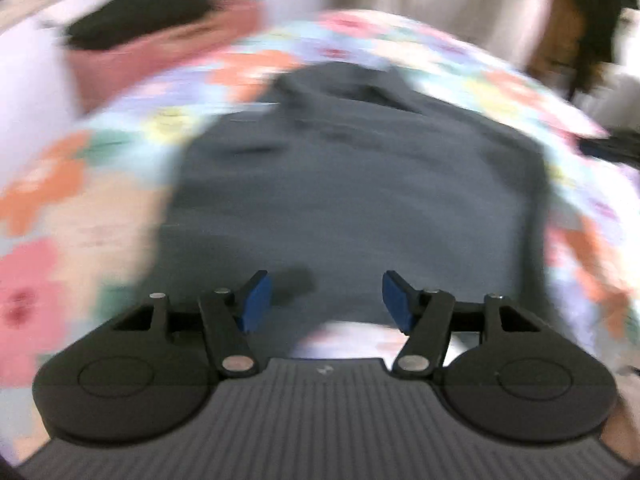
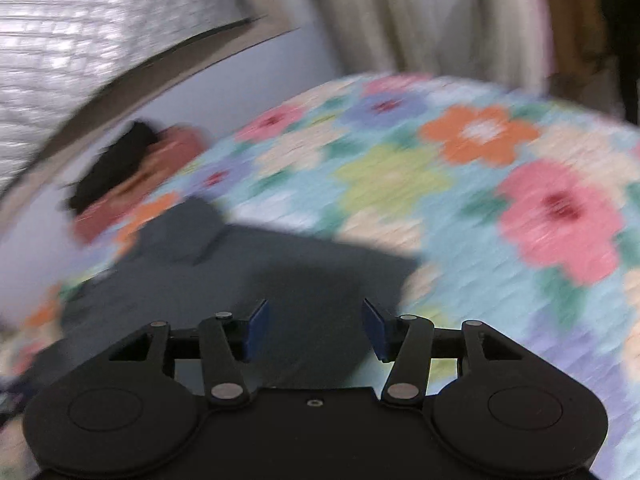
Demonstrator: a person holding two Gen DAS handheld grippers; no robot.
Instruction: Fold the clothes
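A dark grey-blue garment (image 1: 352,184) lies spread flat on a floral bedspread (image 1: 52,200). My left gripper (image 1: 326,300) is open and empty, hovering above the garment's near edge. In the right wrist view the same garment (image 2: 240,280) lies to the lower left on the bedspread (image 2: 500,200). My right gripper (image 2: 314,330) is open and empty, above the garment's near right part. Both views are blurred by motion.
A pink box (image 1: 160,56) with a black item (image 1: 136,16) on top stands beyond the bed's far left, also in the right wrist view (image 2: 132,184). Pale curtains (image 2: 420,16) hang behind the bed. A dark shape (image 1: 592,20) is at far right.
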